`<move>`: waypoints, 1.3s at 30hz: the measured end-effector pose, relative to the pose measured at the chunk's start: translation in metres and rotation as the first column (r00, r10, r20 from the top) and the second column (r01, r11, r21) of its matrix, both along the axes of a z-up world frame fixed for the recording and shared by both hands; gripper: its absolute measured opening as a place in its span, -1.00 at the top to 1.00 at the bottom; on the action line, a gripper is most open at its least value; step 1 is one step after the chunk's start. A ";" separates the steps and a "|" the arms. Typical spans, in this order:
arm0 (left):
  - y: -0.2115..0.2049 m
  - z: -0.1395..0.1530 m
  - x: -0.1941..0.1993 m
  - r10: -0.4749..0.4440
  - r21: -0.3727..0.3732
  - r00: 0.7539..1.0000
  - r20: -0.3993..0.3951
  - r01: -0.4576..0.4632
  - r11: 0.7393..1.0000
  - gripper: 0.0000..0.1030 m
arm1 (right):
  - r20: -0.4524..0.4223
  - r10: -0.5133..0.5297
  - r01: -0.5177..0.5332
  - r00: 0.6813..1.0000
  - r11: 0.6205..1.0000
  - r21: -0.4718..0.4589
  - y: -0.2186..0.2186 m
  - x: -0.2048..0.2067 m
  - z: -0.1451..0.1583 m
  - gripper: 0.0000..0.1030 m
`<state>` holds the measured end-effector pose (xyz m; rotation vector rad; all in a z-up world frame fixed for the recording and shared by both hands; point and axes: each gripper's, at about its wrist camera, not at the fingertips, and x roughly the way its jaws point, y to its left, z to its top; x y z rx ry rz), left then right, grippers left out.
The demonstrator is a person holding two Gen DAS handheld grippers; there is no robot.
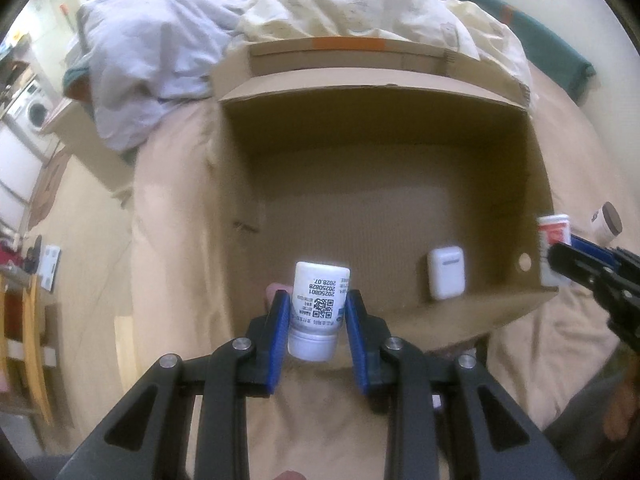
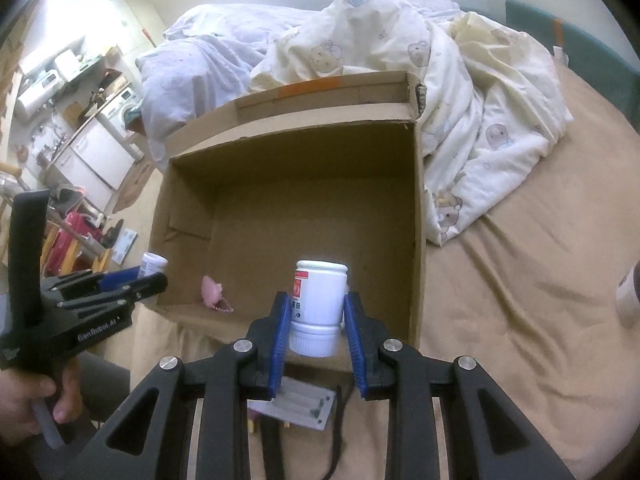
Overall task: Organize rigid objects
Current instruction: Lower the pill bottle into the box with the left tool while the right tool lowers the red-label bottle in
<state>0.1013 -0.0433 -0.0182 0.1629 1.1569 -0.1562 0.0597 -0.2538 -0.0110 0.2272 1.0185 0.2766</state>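
An open cardboard box (image 1: 376,92) (image 2: 418,208) stands on the bed. My left gripper (image 1: 318,308) is shut on a white bottle with a QR code label (image 1: 318,308), held upside down over the box's near edge. My right gripper (image 2: 316,312) is shut on a white bottle with a red label (image 2: 320,304), also cap toward me, over the near edge. A white earbud case (image 1: 446,272) and a small pink item (image 2: 212,290) lie inside the box. Each gripper shows in the other's view: the right one (image 1: 560,258), the left one (image 2: 154,278).
A rumpled quilt and pillows (image 2: 400,60) lie behind the box. A brown-lidded jar (image 1: 606,222) (image 2: 628,296) sits on the tan sheet to the right. A grey flat device with a black strap (image 2: 300,404) lies below my right gripper. The floor and furniture (image 2: 80,140) lie left.
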 end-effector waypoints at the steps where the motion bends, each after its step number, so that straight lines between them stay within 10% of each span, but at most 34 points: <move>1: -0.003 0.000 0.002 -0.007 0.001 1.000 0.002 0.006 1.000 0.51 | 0.000 0.003 -0.003 1.000 1.000 -0.004 0.001 0.003 -0.001 0.44; 16: -0.013 -0.038 0.033 0.004 0.010 1.000 -0.011 -0.004 1.000 0.51 | -0.039 0.050 -0.054 0.998 0.994 -0.098 0.024 0.044 -0.023 0.44; 26: -0.008 -0.063 0.035 0.021 0.030 0.999 -0.042 -0.020 0.999 0.51 | -0.072 0.073 -0.092 0.995 0.945 -0.315 0.042 0.042 -0.046 0.43; 39: -0.009 -0.070 0.032 0.006 0.046 0.998 -0.064 -0.003 0.999 0.51 | -0.152 0.069 -0.112 0.986 0.949 -0.293 0.038 0.047 -0.063 0.43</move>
